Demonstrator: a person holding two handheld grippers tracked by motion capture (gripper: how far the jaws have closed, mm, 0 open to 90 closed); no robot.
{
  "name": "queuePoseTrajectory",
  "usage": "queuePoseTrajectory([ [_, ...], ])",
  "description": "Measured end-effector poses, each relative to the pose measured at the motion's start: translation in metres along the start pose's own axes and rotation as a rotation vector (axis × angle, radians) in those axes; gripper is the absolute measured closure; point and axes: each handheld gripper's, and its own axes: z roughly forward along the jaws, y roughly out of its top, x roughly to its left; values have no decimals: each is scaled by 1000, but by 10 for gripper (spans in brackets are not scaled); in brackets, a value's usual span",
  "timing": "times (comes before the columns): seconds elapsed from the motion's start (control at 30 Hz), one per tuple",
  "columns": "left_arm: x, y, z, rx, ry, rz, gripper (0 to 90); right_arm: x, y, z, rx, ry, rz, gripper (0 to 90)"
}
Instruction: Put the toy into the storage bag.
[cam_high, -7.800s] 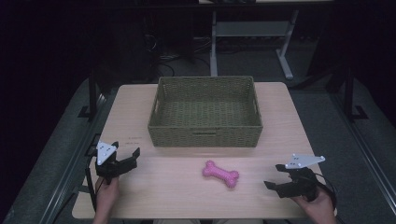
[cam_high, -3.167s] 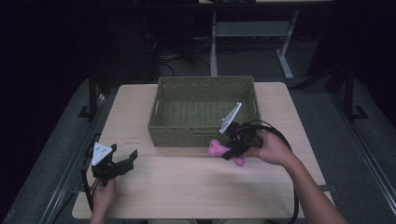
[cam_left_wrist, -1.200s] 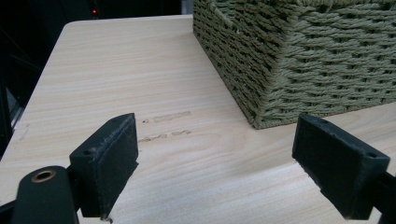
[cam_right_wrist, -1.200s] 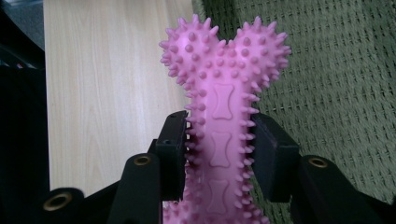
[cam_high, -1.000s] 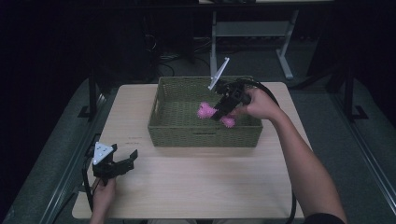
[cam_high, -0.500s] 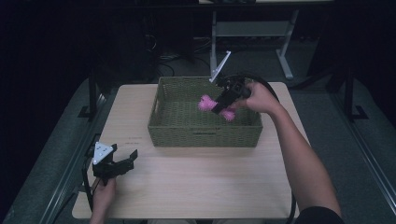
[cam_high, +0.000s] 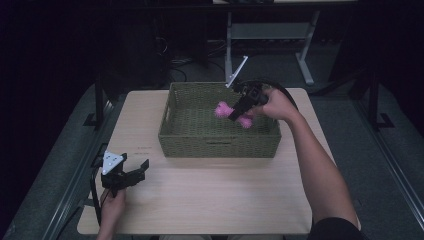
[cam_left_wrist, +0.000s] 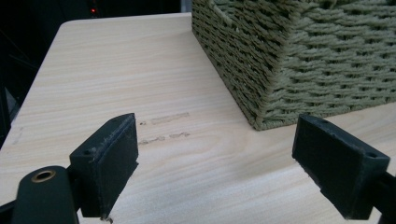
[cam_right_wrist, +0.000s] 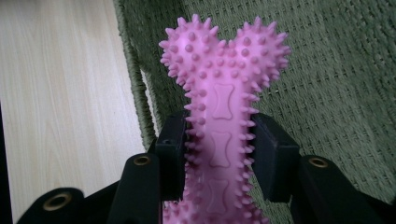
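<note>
We see the right gripper (cam_high: 239, 111) out over the woven green basket (cam_high: 220, 145) at the far middle of the table (cam_high: 210, 200), and its jaws are clamped on a pink spiky bone toy (cam_high: 233, 114). In the right gripper view the jaws pinch the toy's (cam_right_wrist: 223, 126) narrow shaft from both sides, with the knobbed end sticking out past them and the basket's woven floor (cam_right_wrist: 327, 84) behind it. A strip of the pale wood table (cam_right_wrist: 60, 93) shows at the left of that view, beyond the basket's wall. From the high view the toy hangs above the right half of the basket's inside, clear of the near wall; whether it touches the basket floor we cannot tell. The person's right forearm (cam_high: 315, 165) reaches across the right side of the table to get there.

Over on the near left, the left gripper (cam_high: 132, 176) sits low by the table's near left edge, held in the left hand (cam_high: 112, 202), well apart from the basket. In the left gripper view its jaws stand wide apart with nothing between them but bare table (cam_left_wrist: 140, 84), and the basket's near left corner (cam_left_wrist: 299, 70) rises just beyond them.
</note>
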Motion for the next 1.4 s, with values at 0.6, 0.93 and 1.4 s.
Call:
queuePoseTrajectory([
  [0.6, 0, 0, 4, 9, 3, 4, 138, -16, -5, 30, 15, 43, 45, 578],
  [0.93, 0, -1, 4, 15, 2, 0, 138, -18, -11, 39, 28, 58, 52, 578],
  [1.4, 1, -1, 5, 16, 1, 1, 138, -21, -19, 51, 53, 68, 68, 578],
])
